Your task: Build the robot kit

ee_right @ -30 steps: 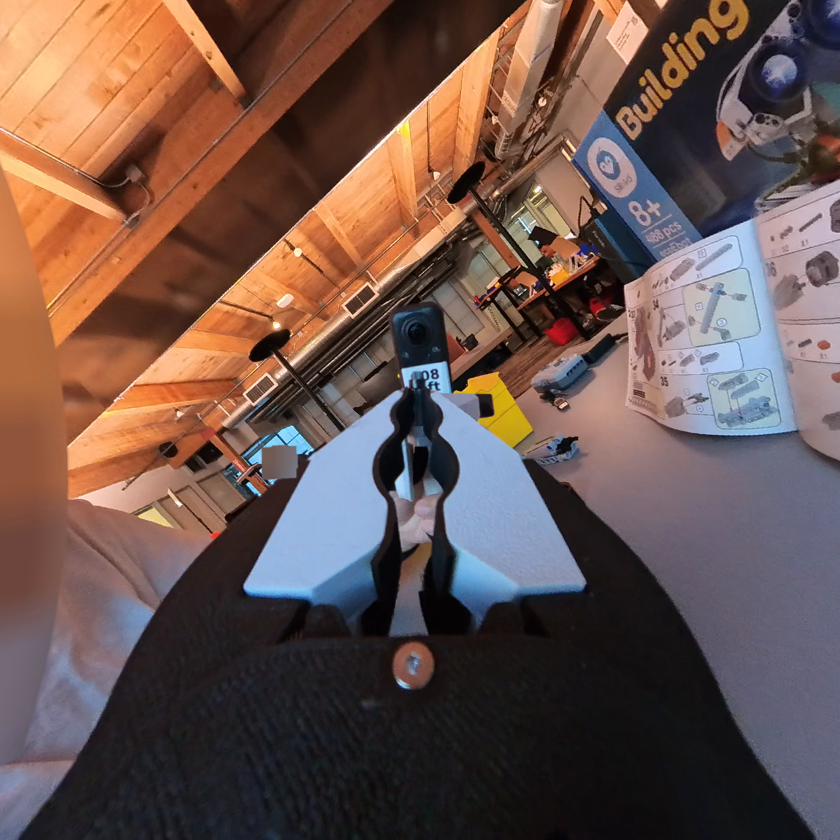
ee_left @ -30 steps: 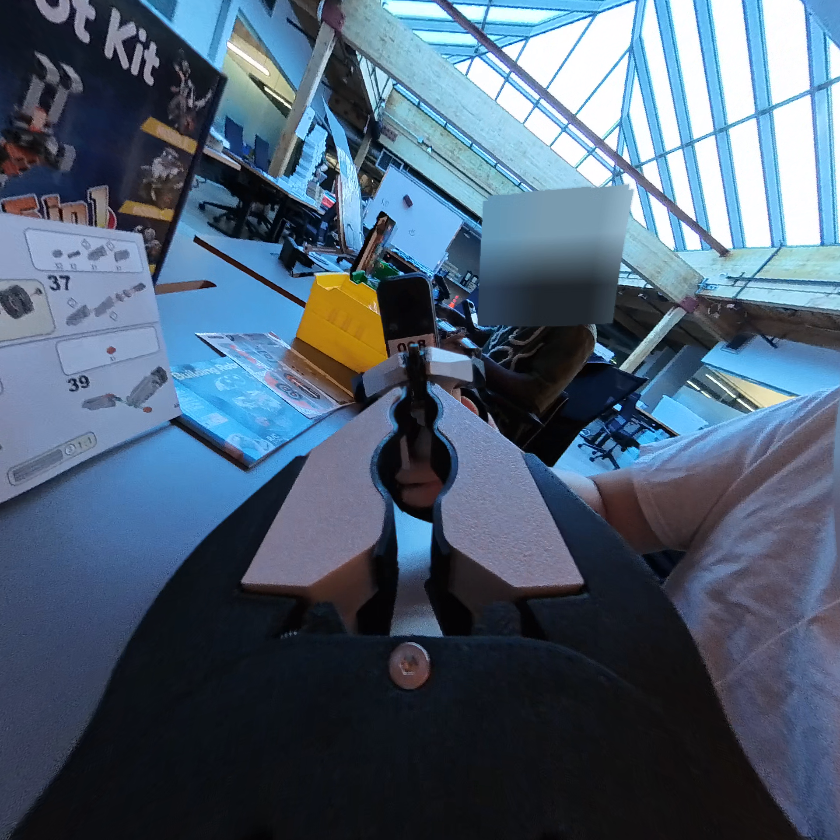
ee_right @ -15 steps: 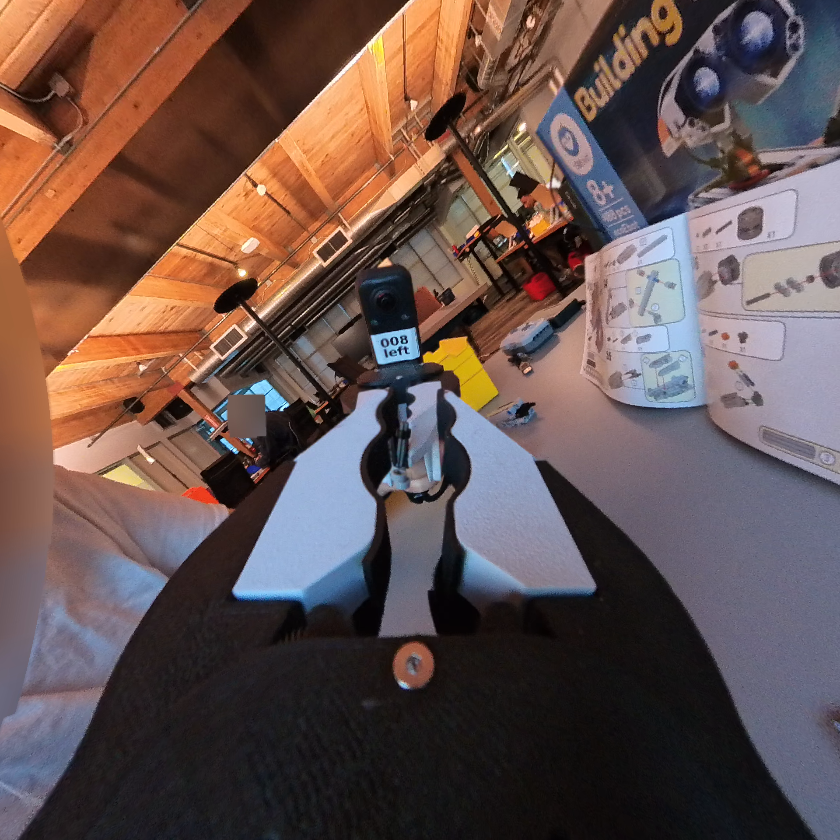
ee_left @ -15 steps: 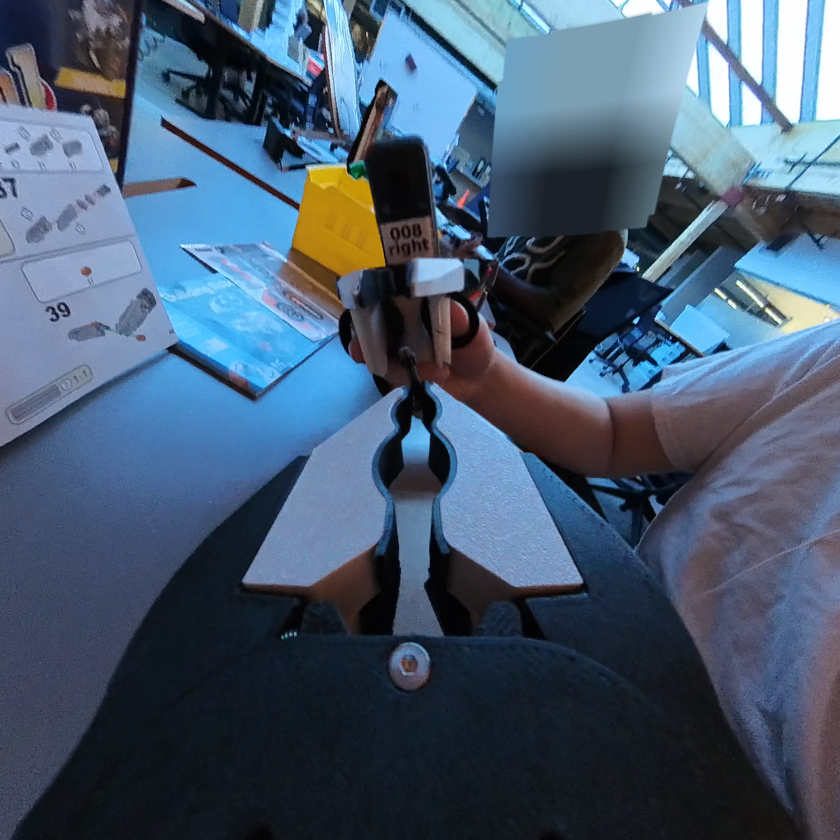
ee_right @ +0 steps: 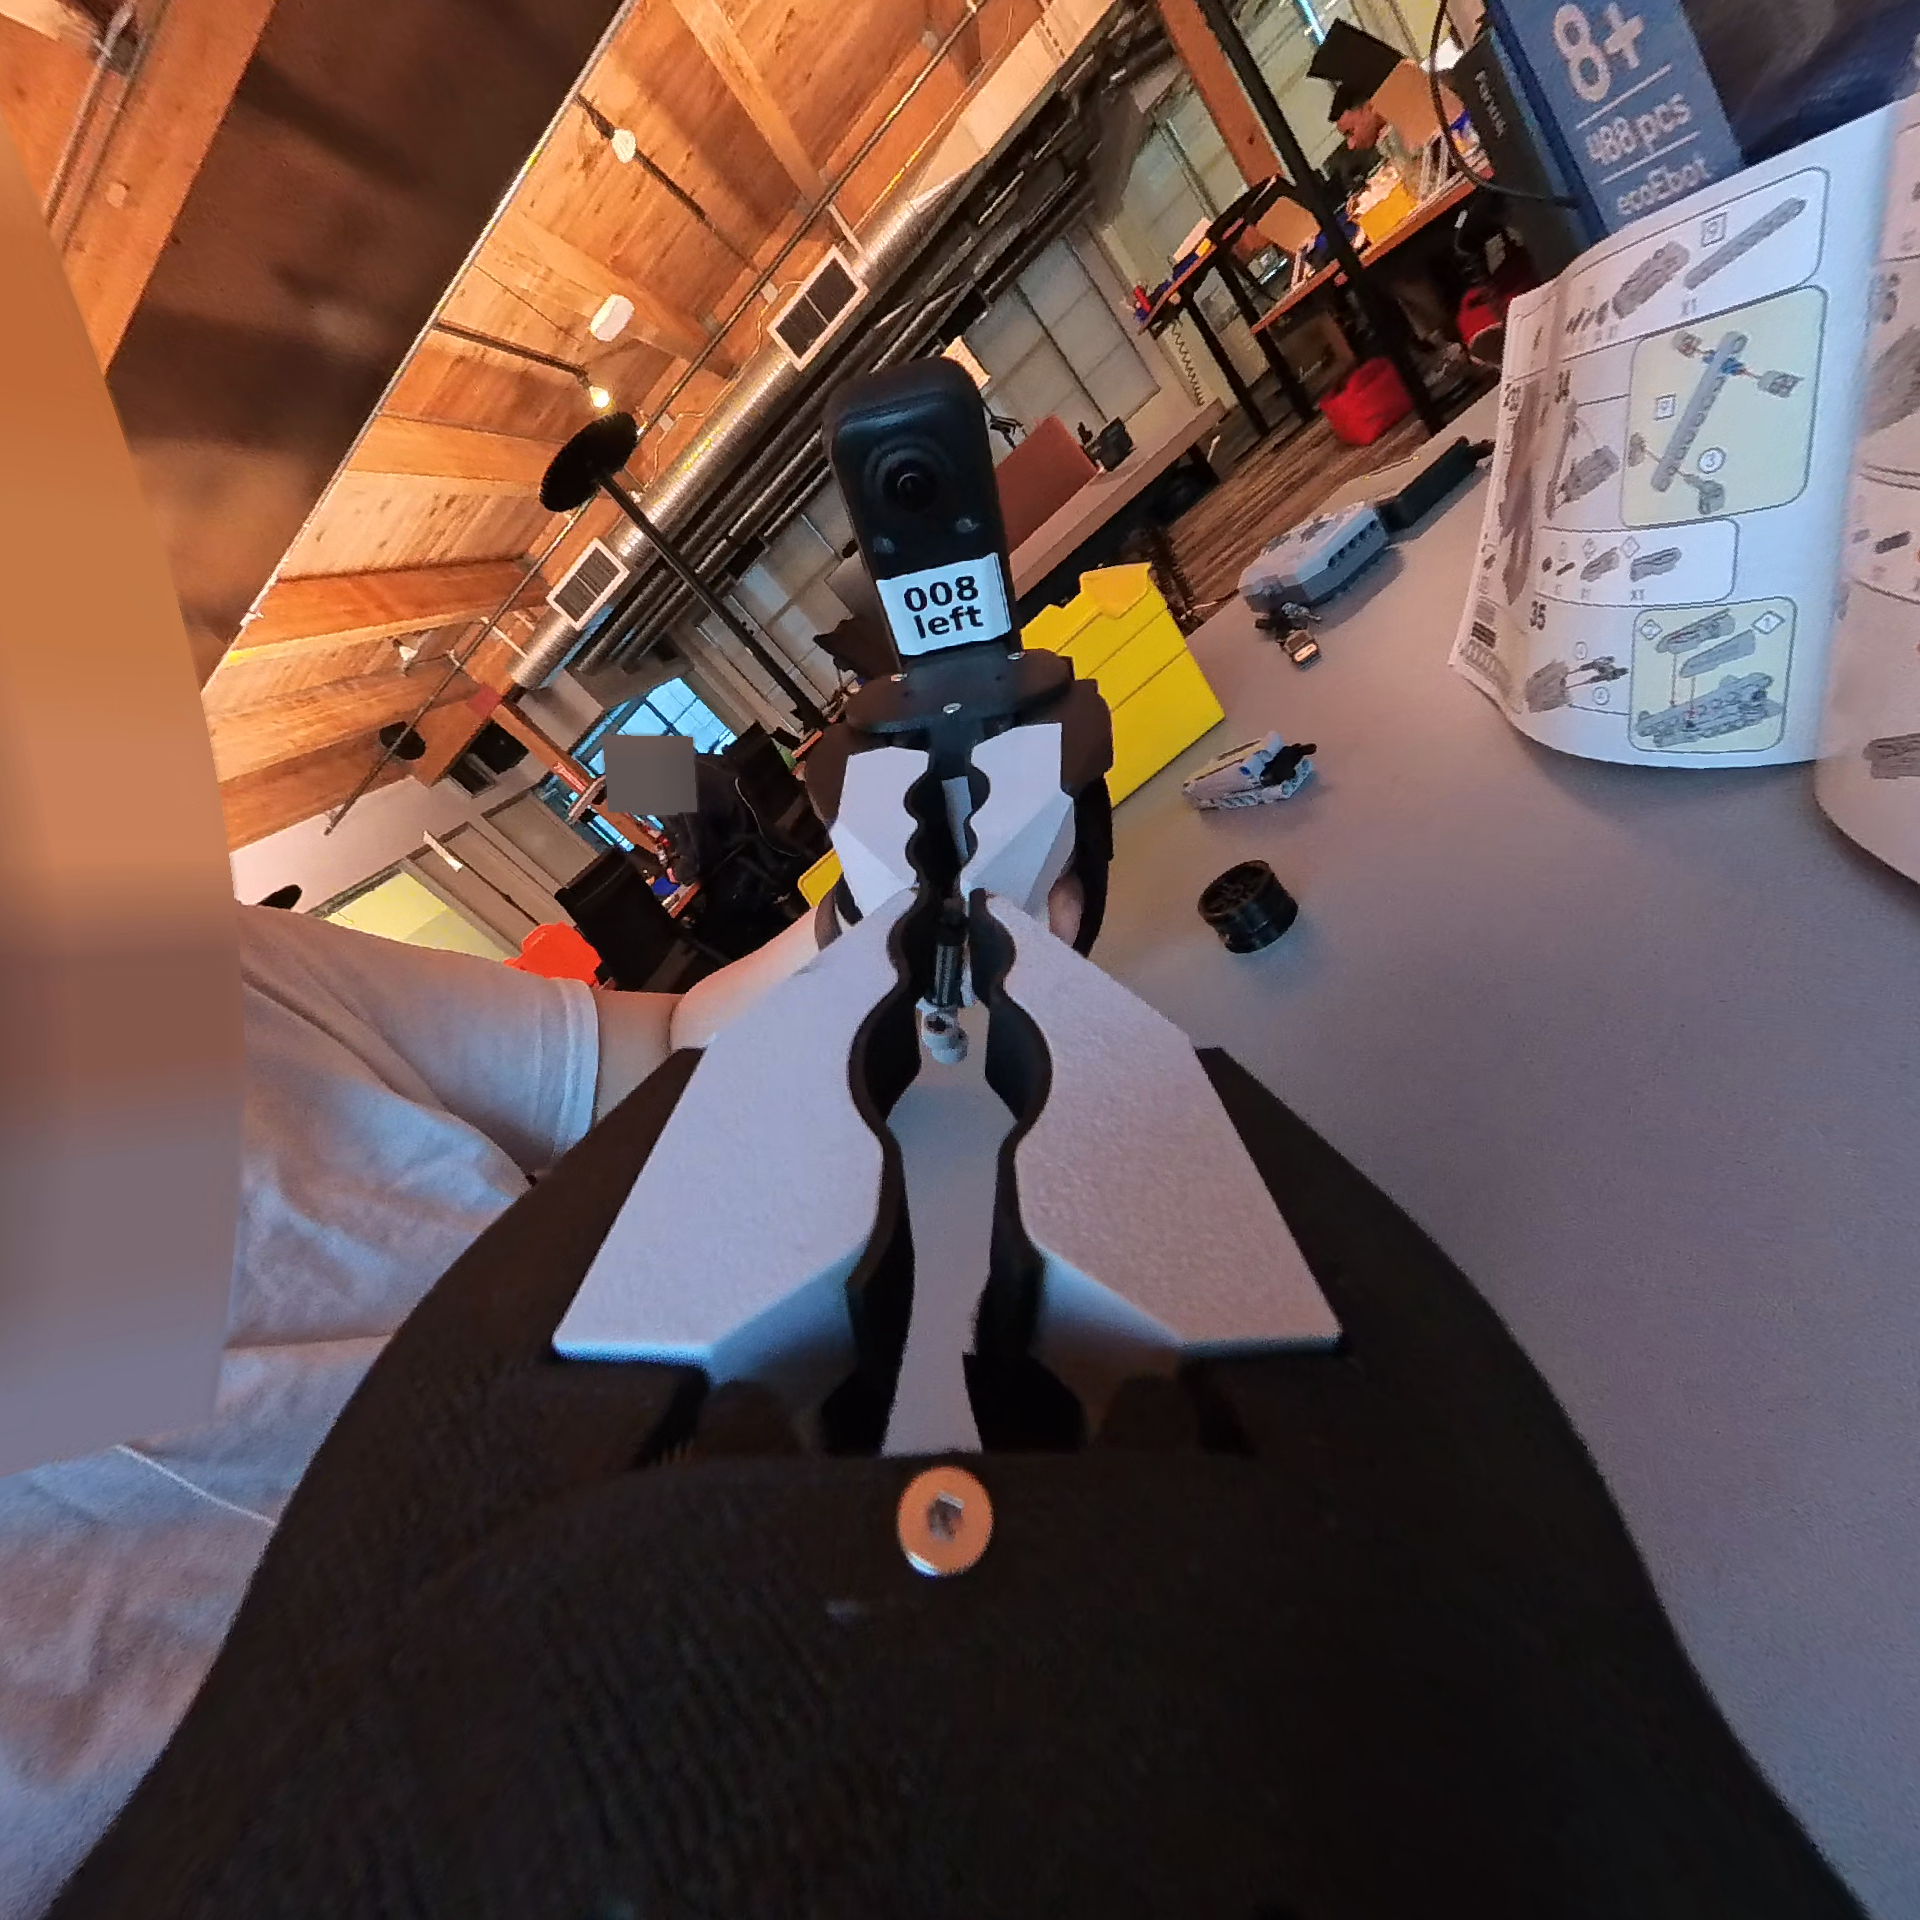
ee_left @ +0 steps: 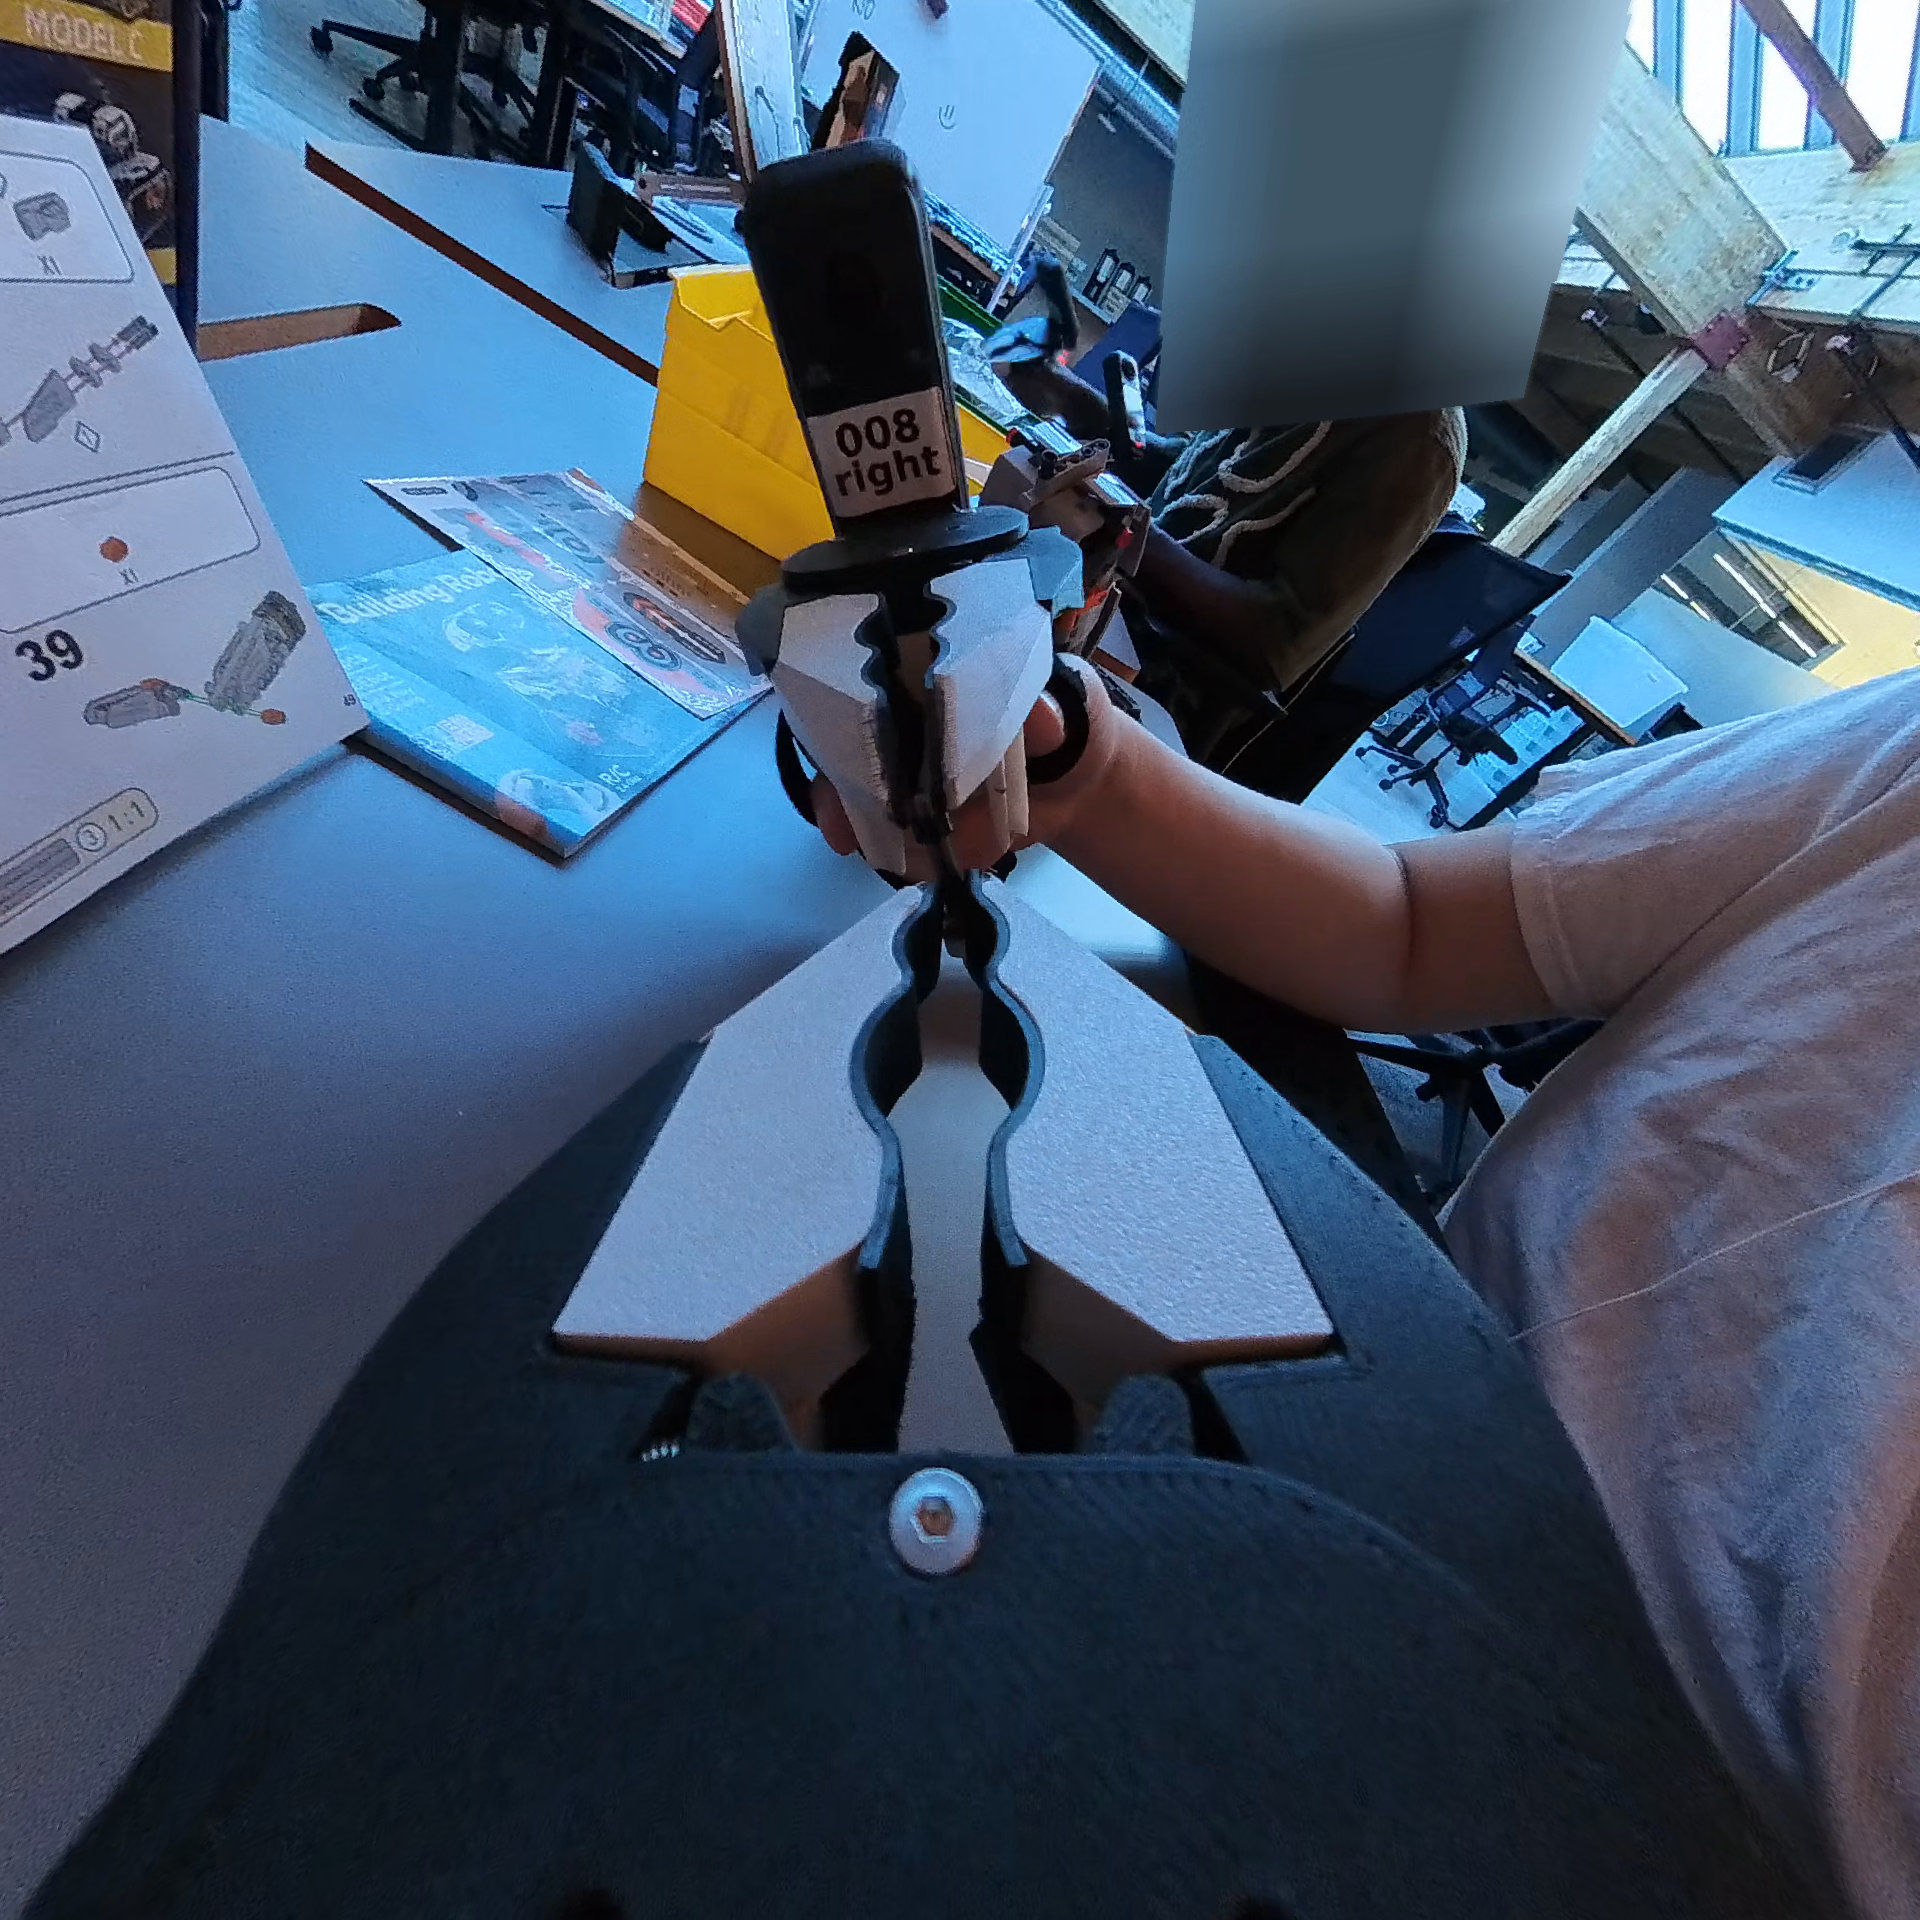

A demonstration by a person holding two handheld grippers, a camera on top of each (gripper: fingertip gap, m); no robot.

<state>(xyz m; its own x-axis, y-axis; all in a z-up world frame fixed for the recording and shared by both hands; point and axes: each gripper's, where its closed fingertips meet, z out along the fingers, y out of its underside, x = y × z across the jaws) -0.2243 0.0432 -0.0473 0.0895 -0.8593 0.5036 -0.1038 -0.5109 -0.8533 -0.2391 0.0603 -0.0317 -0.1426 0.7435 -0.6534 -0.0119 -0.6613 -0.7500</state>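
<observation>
A thin dark rod (ee_right: 948, 961) with a small pale collar (ee_right: 943, 1037) on its near end is held between the two grippers, tip to tip, above the grey tabletop (ee_right: 1507, 1039). In the right wrist view the right gripper (ee_right: 943, 920) has its fingers (ee_right: 821, 1049) drawn narrow, pinching the rod near their tips, with the collar showing in the rounded gap just behind. Directly ahead, the left gripper (ee_right: 940, 873) faces back with its fingers nearly together on the far end of the same rod, a black camera with a white label standing on top of it.

In the left wrist view the left gripper (ee_left: 948, 899) is closed narrow on the rod (ee_left: 943, 883), and the right gripper (ee_left: 925, 821) meets it head on, held by a hand (ee_left: 1039, 800) whose bare forearm runs back to a pale T-shirt sleeve.

On the tabletop beyond the grippers lie a small black wheel (ee_right: 1247, 920), a little grey block assembly (ee_right: 1247, 781) and a yellow bin (ee_right: 1127, 665). Farther off sits a grey battery-box-like unit (ee_right: 1320, 556) with small loose parts just beside it. An open instruction booklet (ee_right: 1683, 468) stands to the right, with a blue kit box (ee_right: 1621, 104) behind it. In the left wrist view, colourful leaflets (ee_left: 540, 644) lie flat between the booklet (ee_left: 114, 540) and the yellow bin (ee_left: 727, 416). A seated person in a dark patterned top is at the next desk behind.
</observation>
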